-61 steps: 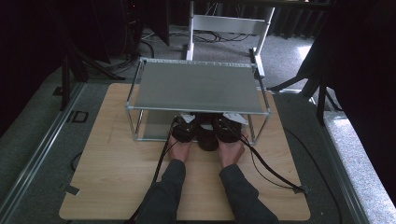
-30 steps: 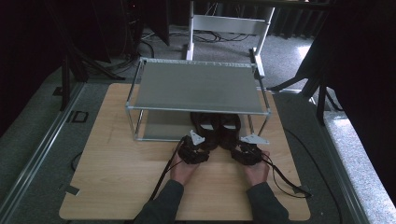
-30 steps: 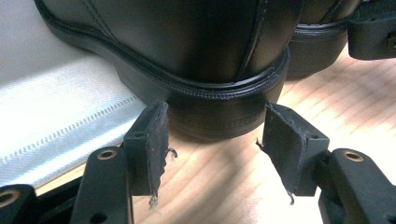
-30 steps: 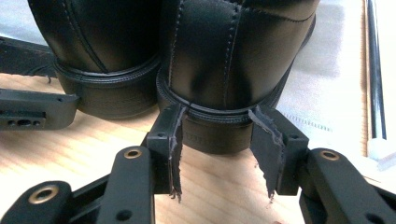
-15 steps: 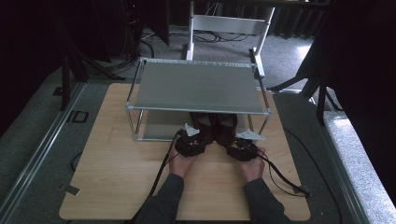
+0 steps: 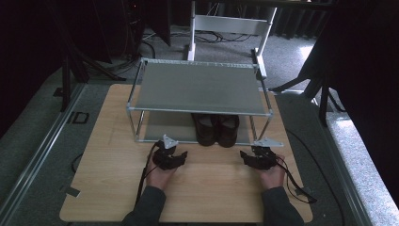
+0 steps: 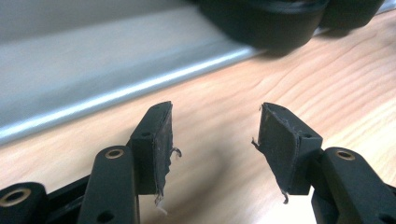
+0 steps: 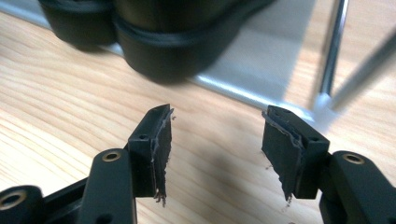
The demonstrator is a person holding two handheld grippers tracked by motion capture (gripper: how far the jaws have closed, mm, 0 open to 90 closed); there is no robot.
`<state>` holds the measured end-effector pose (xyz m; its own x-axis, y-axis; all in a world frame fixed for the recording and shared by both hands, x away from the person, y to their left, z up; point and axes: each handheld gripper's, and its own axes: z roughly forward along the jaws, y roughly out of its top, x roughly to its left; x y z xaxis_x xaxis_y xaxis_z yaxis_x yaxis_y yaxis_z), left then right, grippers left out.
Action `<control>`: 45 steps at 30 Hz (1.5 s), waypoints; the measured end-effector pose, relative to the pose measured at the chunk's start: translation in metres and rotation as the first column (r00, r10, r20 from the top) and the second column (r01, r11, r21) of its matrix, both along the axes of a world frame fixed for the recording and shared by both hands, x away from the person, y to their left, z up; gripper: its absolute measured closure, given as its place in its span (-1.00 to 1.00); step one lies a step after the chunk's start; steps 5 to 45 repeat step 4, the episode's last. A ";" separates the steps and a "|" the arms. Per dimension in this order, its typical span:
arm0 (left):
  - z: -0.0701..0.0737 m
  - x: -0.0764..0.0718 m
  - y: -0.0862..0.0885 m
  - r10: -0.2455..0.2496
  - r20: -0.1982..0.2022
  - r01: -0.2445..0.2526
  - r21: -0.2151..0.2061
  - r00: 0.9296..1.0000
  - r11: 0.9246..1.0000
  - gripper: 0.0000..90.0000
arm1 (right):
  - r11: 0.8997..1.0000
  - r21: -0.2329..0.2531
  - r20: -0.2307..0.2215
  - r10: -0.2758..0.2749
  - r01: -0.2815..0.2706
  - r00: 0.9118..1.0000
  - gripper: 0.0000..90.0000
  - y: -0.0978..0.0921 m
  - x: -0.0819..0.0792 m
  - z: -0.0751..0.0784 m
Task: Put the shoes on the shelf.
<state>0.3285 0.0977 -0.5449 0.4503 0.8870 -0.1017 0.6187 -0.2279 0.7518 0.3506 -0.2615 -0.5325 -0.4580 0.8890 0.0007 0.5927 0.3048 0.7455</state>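
We are seeing a pair of dark brown leather shoes (image 6: 217, 129) sitting side by side on the lower shelf of the silver metal two-tier rack (image 6: 197, 87), heels facing us, long axes running away. Our left gripper (image 6: 170, 157) and right gripper (image 6: 256, 159) are resting on the wooden table (image 6: 103, 155) just before them, jaws wide, holding nothing.

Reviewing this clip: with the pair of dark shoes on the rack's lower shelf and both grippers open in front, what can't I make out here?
- Shoes: in the high view the rack's top shelf hides their far part.
- In the left gripper view the shoe is blurred and cut off by the top edge; same in the right gripper view.
- Left gripper and right gripper: too small in the high view to read the jaws.
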 end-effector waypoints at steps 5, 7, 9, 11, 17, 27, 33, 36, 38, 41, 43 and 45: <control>0.000 -0.011 0.017 0.027 0.004 -0.027 0.014 1.000 1.000 0.00 | 1.000 0.004 -0.018 -0.012 0.012 1.000 -0.09 -0.007 0.002 -0.003; 0.000 -0.011 0.017 0.027 0.004 -0.027 0.014 1.000 1.000 0.00 | 1.000 0.004 -0.018 -0.012 0.012 1.000 -0.09 -0.007 0.002 -0.003; 0.000 -0.011 0.017 0.027 0.004 -0.027 0.014 1.000 1.000 0.00 | 1.000 0.004 -0.018 -0.012 0.012 1.000 -0.09 -0.007 0.002 -0.003; 0.000 -0.011 0.017 0.027 0.004 -0.027 0.014 1.000 1.000 0.00 | 1.000 0.004 -0.018 -0.012 0.012 1.000 -0.09 -0.007 0.002 -0.003; 0.000 -0.011 0.017 0.027 0.004 -0.027 0.014 1.000 1.000 0.00 | 1.000 0.004 -0.018 -0.012 0.012 1.000 -0.09 -0.007 0.002 -0.003; 0.000 -0.011 0.017 0.027 0.004 -0.027 0.014 1.000 1.000 0.00 | 1.000 0.004 -0.018 -0.012 0.012 1.000 -0.09 -0.007 0.002 -0.003; 0.000 -0.011 0.017 0.027 0.004 -0.027 0.014 1.000 1.000 0.00 | 1.000 0.004 -0.018 -0.012 0.012 1.000 -0.09 -0.007 0.002 -0.003; 0.000 -0.011 0.017 0.027 0.004 -0.027 0.014 1.000 1.000 0.00 | 1.000 0.004 -0.018 -0.012 0.012 1.000 -0.09 -0.007 0.002 -0.003; 0.000 -0.011 0.017 0.027 0.004 -0.027 0.014 1.000 1.000 0.00 | 1.000 0.004 -0.018 -0.012 0.012 1.000 -0.09 -0.007 0.002 -0.003; 0.000 -0.011 0.017 0.027 0.004 -0.027 0.014 1.000 1.000 0.00 | 1.000 0.004 -0.018 -0.012 0.012 1.000 -0.09 -0.007 0.002 -0.003; 0.000 -0.011 0.017 0.027 0.004 -0.027 0.014 1.000 1.000 0.00 | 1.000 0.004 -0.018 -0.012 0.012 1.000 -0.09 -0.007 0.002 -0.003; 0.000 -0.011 0.017 0.027 0.004 -0.027 0.014 1.000 1.000 0.00 | 1.000 0.004 -0.018 -0.012 0.012 1.000 -0.09 -0.007 0.002 -0.003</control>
